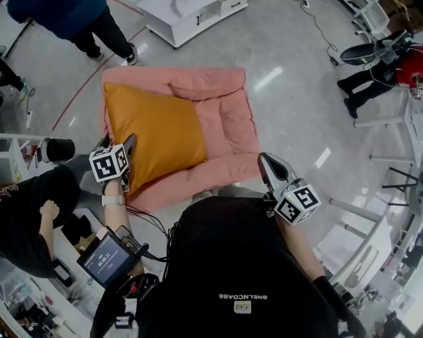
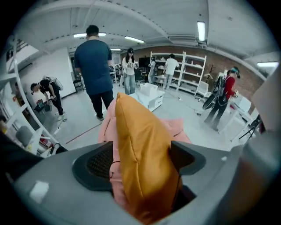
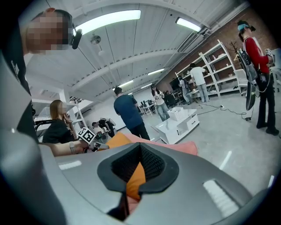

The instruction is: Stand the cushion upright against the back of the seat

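Nearest the head camera is the wearer's black top [image 1: 225, 251]. It carries a line of white lettering [image 1: 242, 297], upside down in this view and not safely legible. A small lit screen [image 1: 104, 259] beside it shows digits too small to read.

The orange cushion [image 1: 155, 132] lies across the left half of the pink padded seat [image 1: 228, 125], its broad face toward the camera and its far corner up at the seat's back. Whether it leans on that back cannot be told.

The left gripper [image 1: 129, 148] is at the cushion's near left corner. Its own view shows the jaws wide apart, the cushion's edge standing between them and the left pad clear of it.

The right gripper [image 1: 266, 164] hangs over the seat's front right corner, well apart from the cushion. Its jaws are drawn together on nothing, with only a narrow slit between them, through which orange shows.

The wearer's body hides the seat's front edge.

Beyond the seat stand a white low cabinet [image 1: 192, 16], cut off by the frame, and a bystander in a blue top [image 1: 66, 16]. A figure in a red top [image 1: 403, 66] is at the far right.
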